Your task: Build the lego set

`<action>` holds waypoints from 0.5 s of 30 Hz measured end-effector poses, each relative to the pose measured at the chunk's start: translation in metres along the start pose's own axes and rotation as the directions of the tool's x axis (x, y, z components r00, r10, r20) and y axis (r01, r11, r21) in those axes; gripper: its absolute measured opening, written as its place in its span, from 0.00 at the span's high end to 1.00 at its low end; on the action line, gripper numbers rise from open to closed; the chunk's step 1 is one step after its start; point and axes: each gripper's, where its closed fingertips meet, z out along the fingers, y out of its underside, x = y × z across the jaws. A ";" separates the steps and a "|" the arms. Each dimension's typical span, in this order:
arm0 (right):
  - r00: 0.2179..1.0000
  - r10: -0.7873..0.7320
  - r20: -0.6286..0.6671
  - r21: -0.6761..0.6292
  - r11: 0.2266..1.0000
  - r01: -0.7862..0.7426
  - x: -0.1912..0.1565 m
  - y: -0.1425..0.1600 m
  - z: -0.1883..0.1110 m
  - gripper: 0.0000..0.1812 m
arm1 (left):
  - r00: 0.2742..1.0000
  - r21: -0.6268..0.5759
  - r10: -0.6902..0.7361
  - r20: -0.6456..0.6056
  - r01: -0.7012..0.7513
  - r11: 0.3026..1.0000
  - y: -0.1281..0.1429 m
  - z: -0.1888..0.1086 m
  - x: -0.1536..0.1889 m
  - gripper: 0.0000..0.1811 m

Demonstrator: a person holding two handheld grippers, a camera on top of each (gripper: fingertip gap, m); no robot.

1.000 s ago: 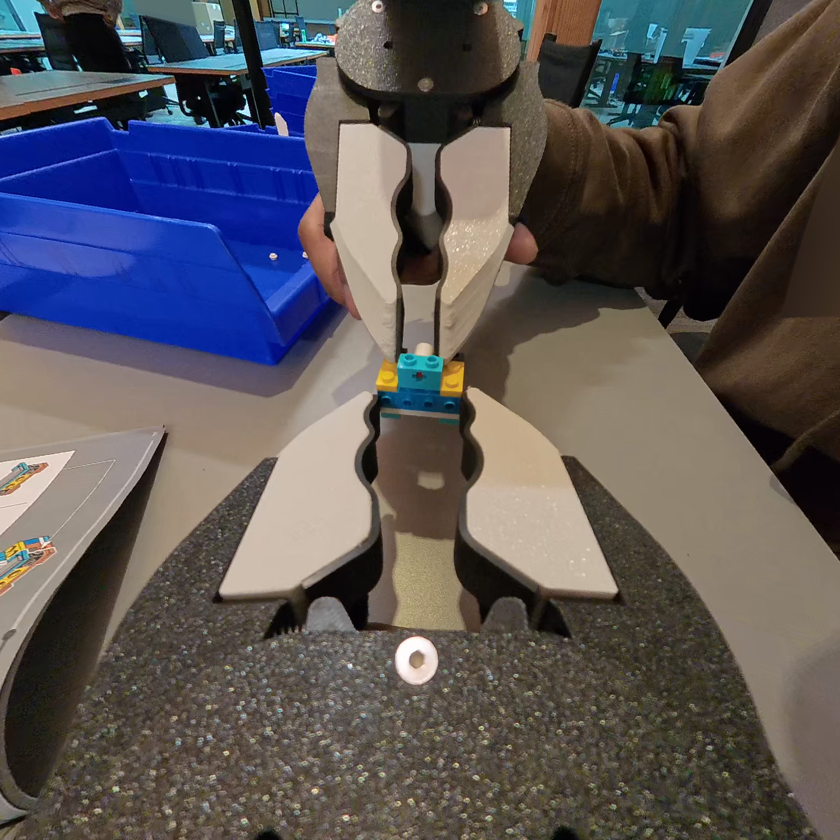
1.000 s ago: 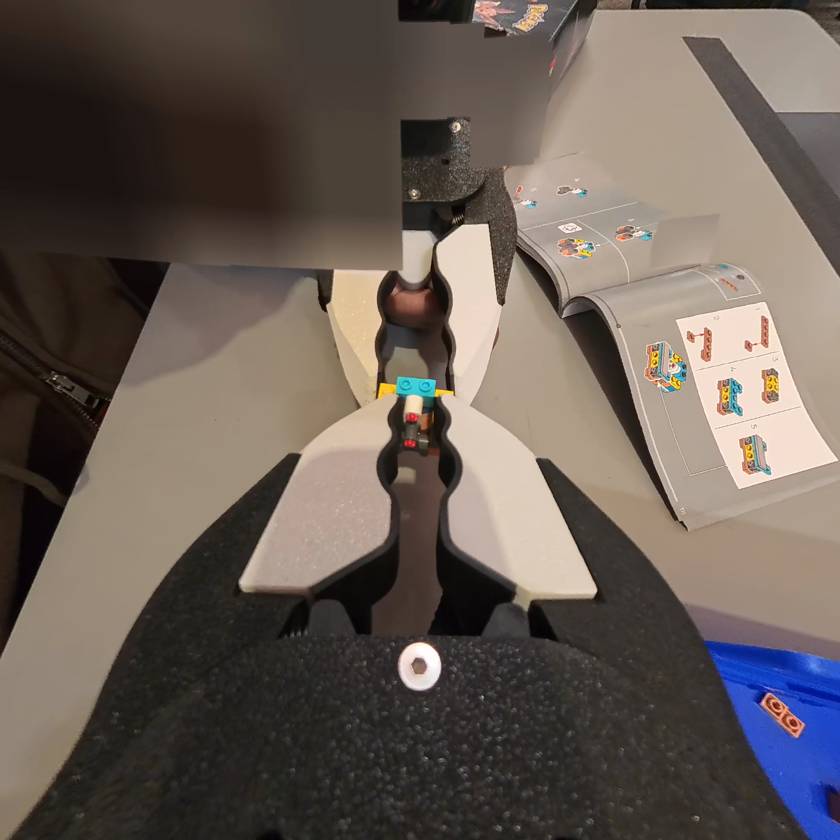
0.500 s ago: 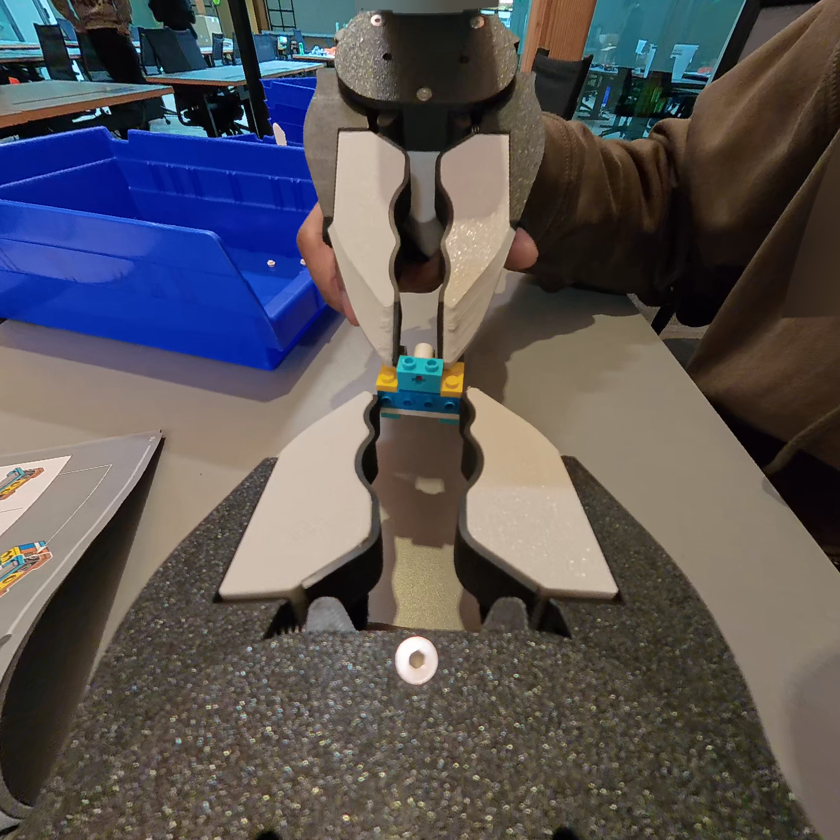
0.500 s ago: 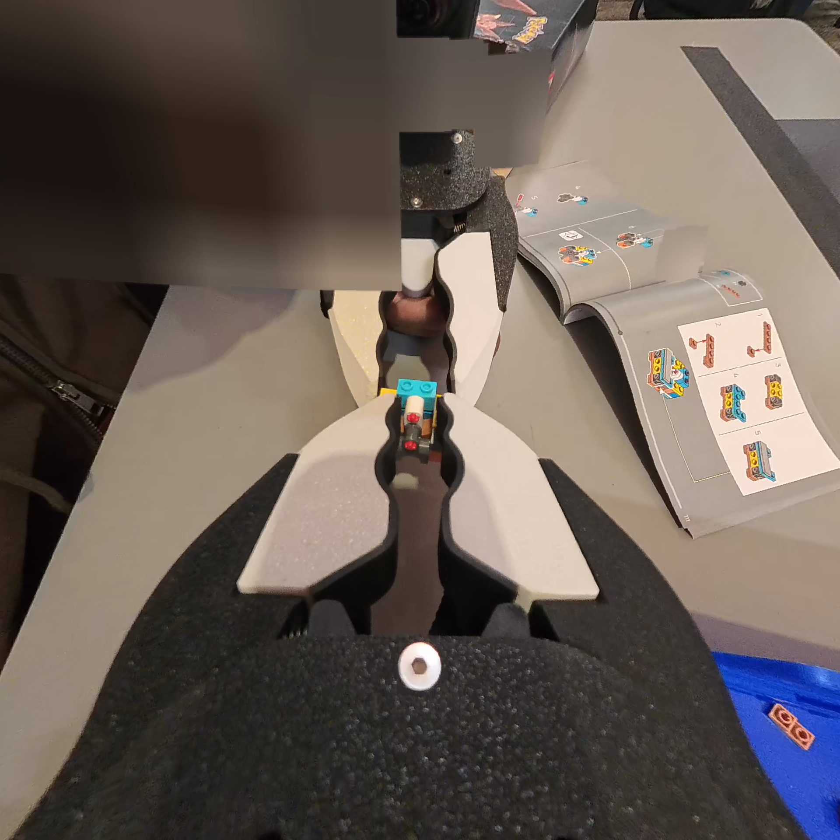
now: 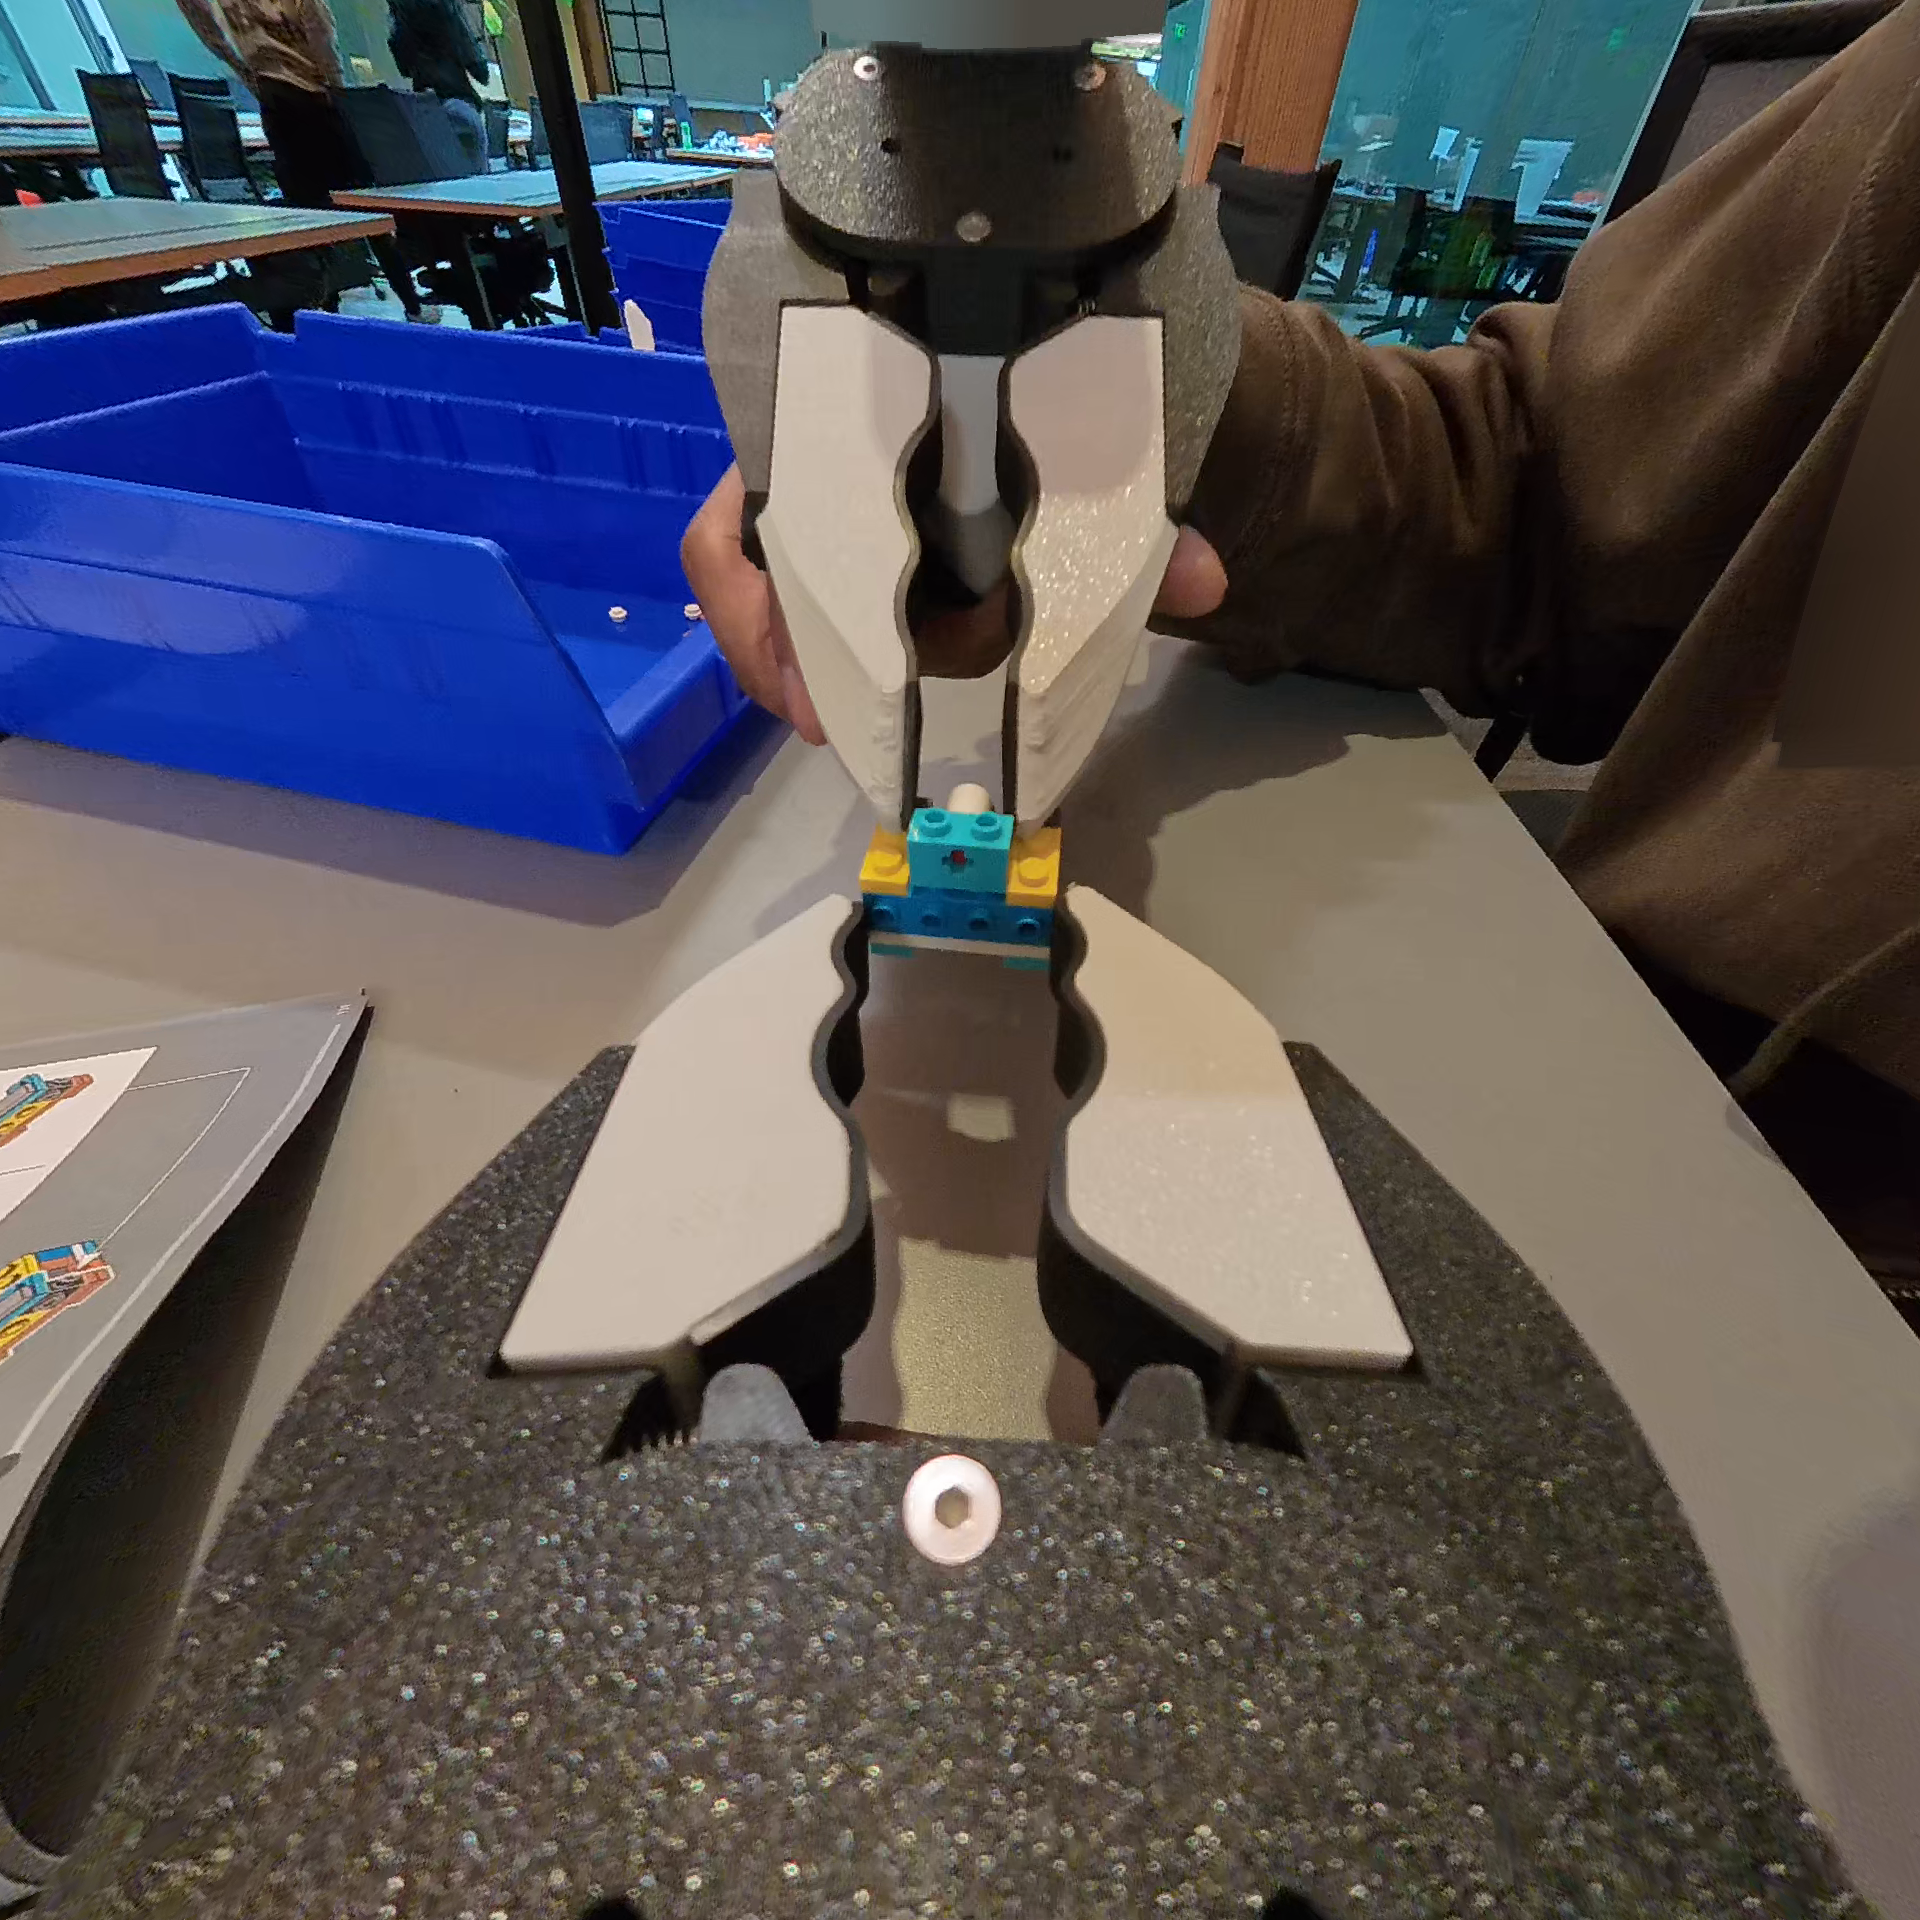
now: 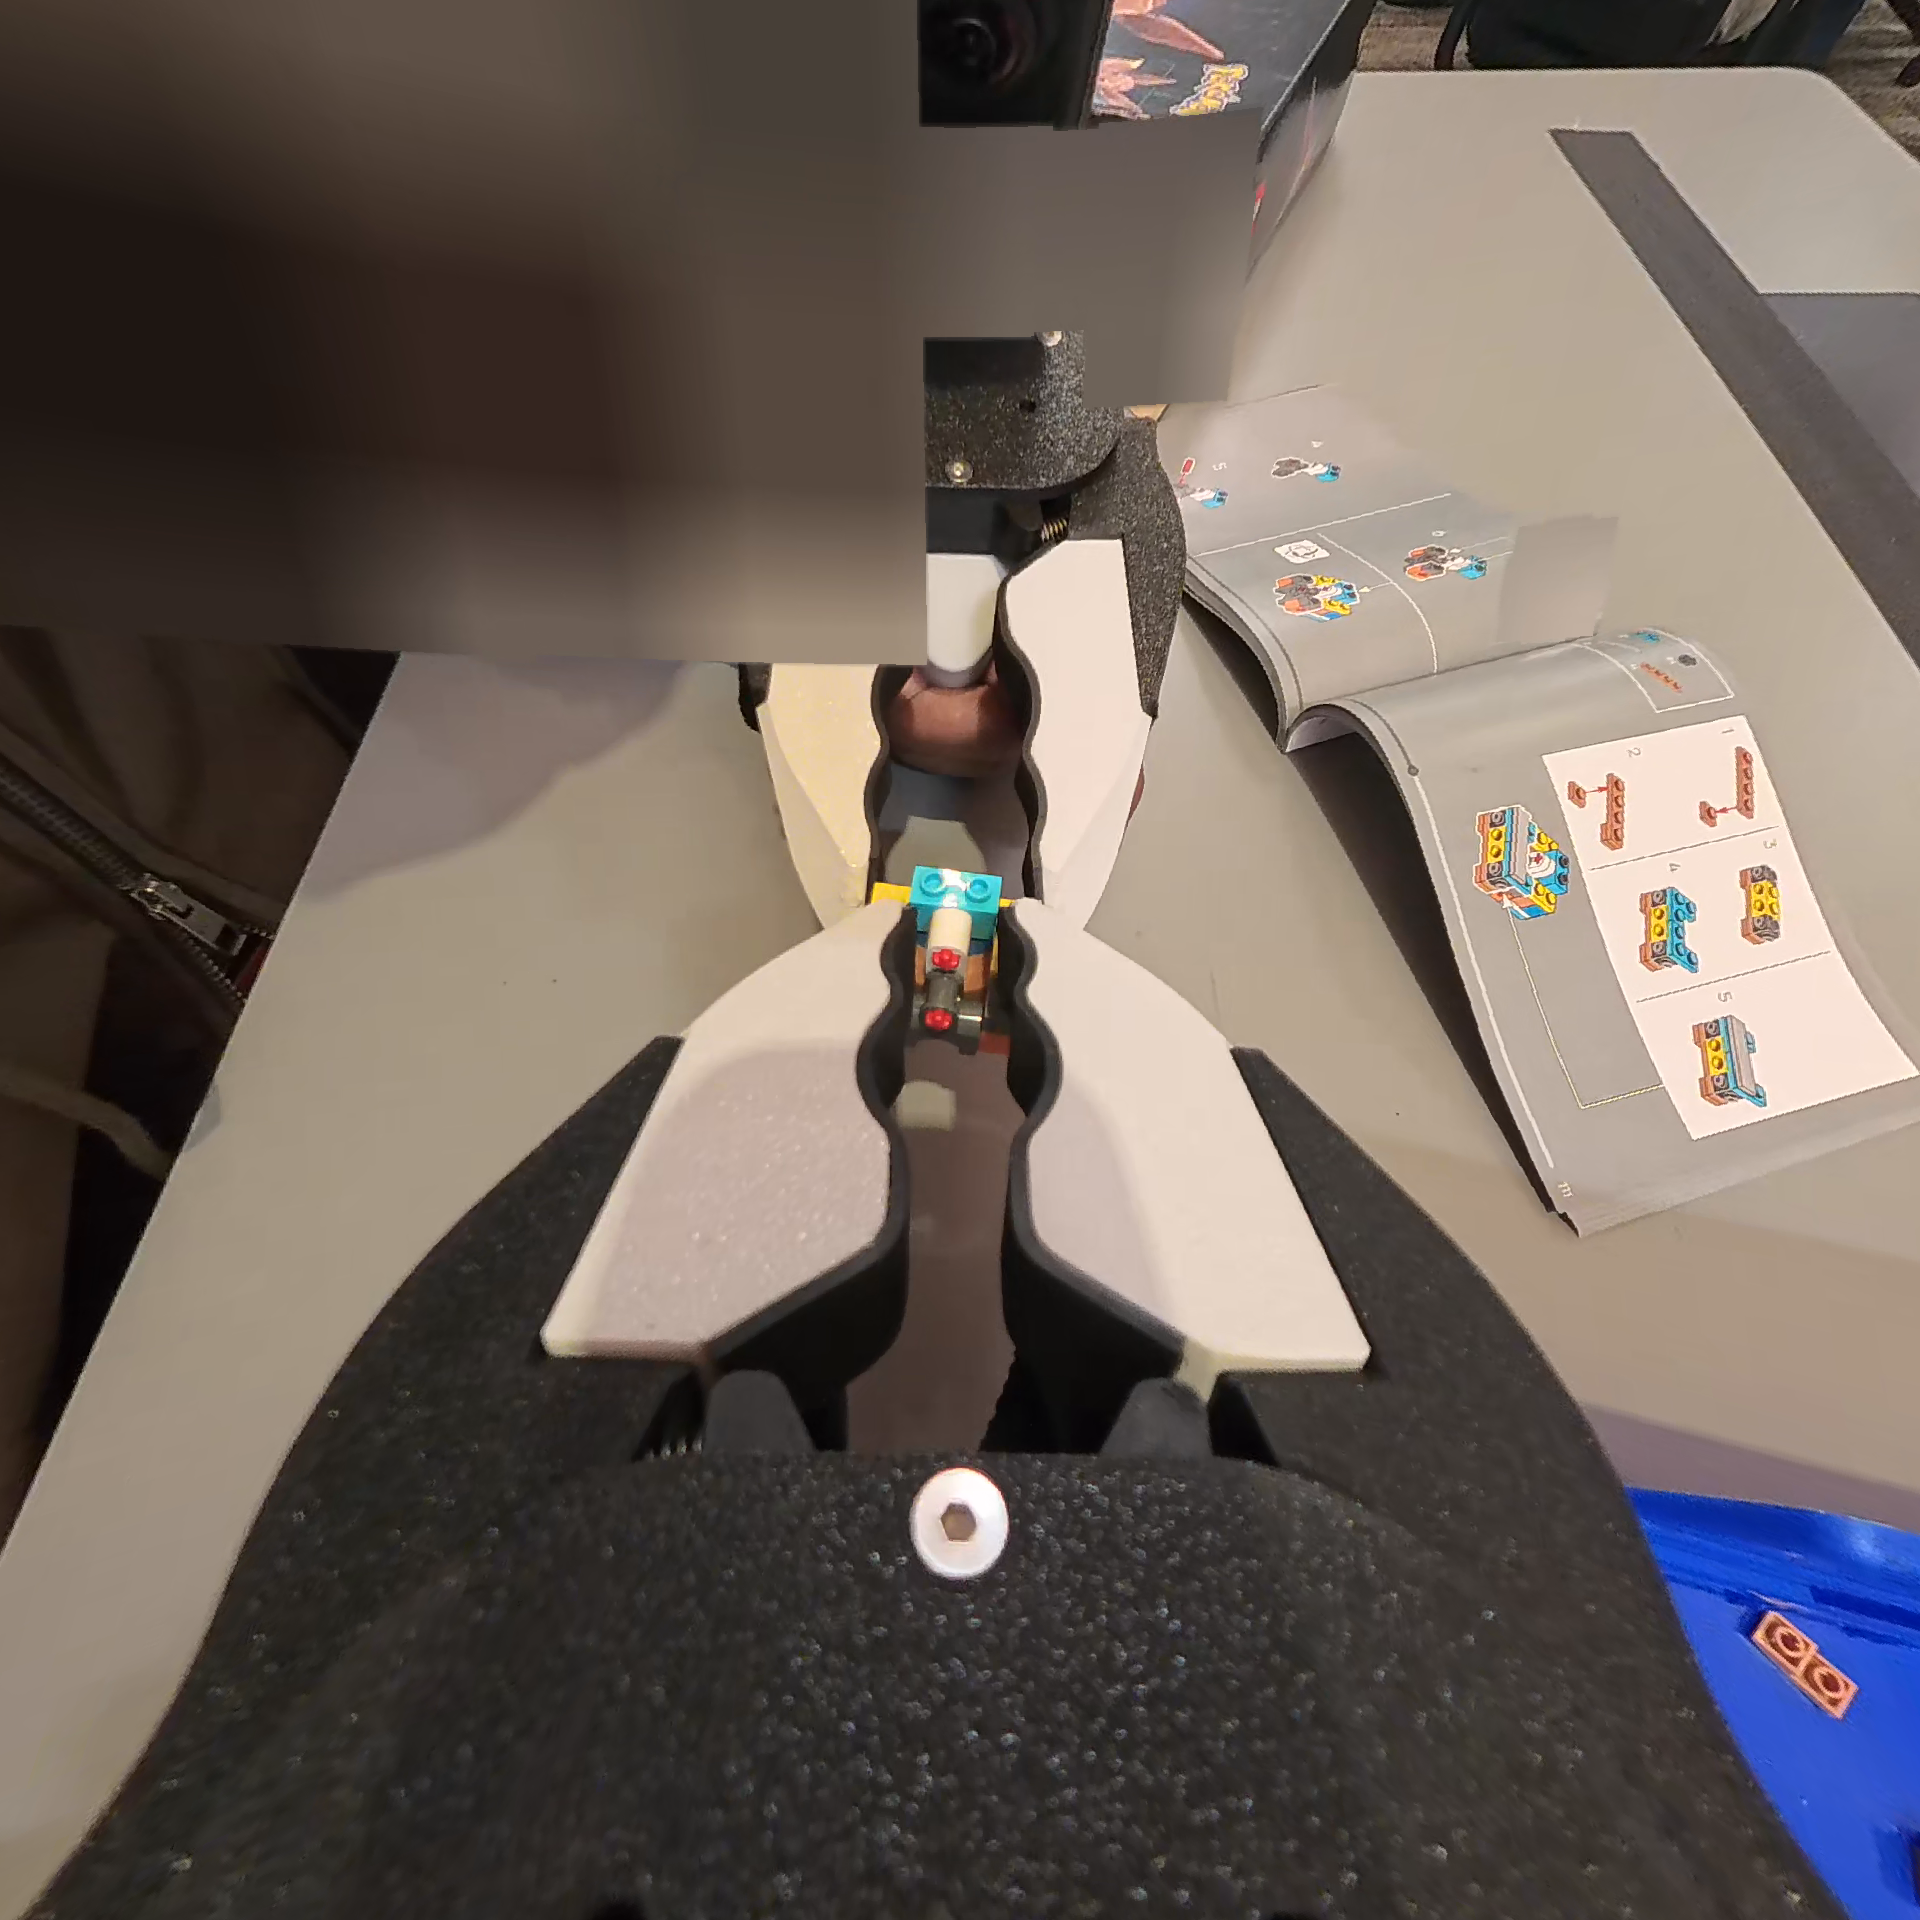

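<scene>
Since a second ago the right gripper [image 5: 958, 805] has spread its jaws a little: its fingertips now rest on the yellow bricks either side of the teal top brick [image 5: 959, 847] instead of pinching in close, and the blue bin [image 5: 343, 582] shows more of its floor as the left wrist view has tipped slightly. Otherwise little has shifted. The lego build [image 5: 961, 894] sits above the grey table [image 5: 1299, 935], its blue base clamped between the left gripper [image 5: 961, 930] fingertips, jaws closed on it from both sides. In the right wrist view the right gripper's jaws flank the build's white cylinder and red-studded dark piece [image 6: 943, 1013] (whether the pads actually press the bricks I cannot tell). An open instruction booklet [image 6: 1662, 883] lies on the table near the grippers, and a brown brick [image 6: 1803, 1662] lies in the bin.
</scene>
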 end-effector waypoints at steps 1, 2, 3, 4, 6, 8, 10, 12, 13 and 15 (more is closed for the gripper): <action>1.000 0.002 0.000 0.002 1.000 -0.002 0.000 0.000 0.000 0.92 | 1.000 0.003 -0.002 -0.001 0.002 1.000 0.000 0.000 0.000 0.81; 1.000 0.004 0.001 0.004 1.000 -0.004 0.000 -0.001 0.000 0.92 | 1.000 0.006 -0.004 -0.002 0.004 1.000 -0.001 -0.001 0.000 0.82; 1.000 0.006 0.001 0.006 1.000 -0.006 0.001 -0.002 0.000 0.92 | 1.000 0.012 -0.007 -0.003 0.007 1.000 -0.001 -0.001 0.000 0.82; 1.000 0.009 0.001 0.009 1.000 -0.009 0.001 -0.002 0.000 0.92 | 1.000 0.018 -0.010 -0.005 0.010 1.000 -0.002 -0.001 0.000 0.82; 1.000 0.011 0.003 0.012 1.000 -0.011 0.001 -0.005 0.001 0.92 | 1.000 0.034 -0.017 -0.009 0.018 0.999 -0.004 -0.002 -0.001 0.82; 1.000 0.012 0.002 0.014 1.000 -0.012 0.002 -0.008 0.001 0.92 | 1.000 0.056 -0.028 -0.013 0.029 0.998 -0.007 -0.003 -0.001 0.82; 1.000 0.012 0.001 0.016 1.000 -0.012 0.003 -0.012 0.000 0.92 | 0.999 0.092 -0.046 -0.018 0.048 0.995 -0.012 -0.005 -0.002 0.82; 1.000 0.009 0.000 0.016 1.000 -0.009 0.004 -0.019 -0.001 0.92 | 0.997 0.142 -0.067 -0.027 0.070 0.987 -0.018 -0.007 -0.002 0.82; 1.000 0.005 0.000 0.014 1.000 -0.005 0.005 -0.022 -0.001 0.92 | 0.997 0.170 -0.073 -0.027 0.076 0.983 -0.021 -0.009 -0.003 0.82; 1.000 -0.005 -0.004 0.005 1.000 0.005 0.006 -0.029 -0.003 0.92 | 0.996 0.228 -0.081 -0.023 0.084 0.970 -0.028 -0.012 -0.004 0.82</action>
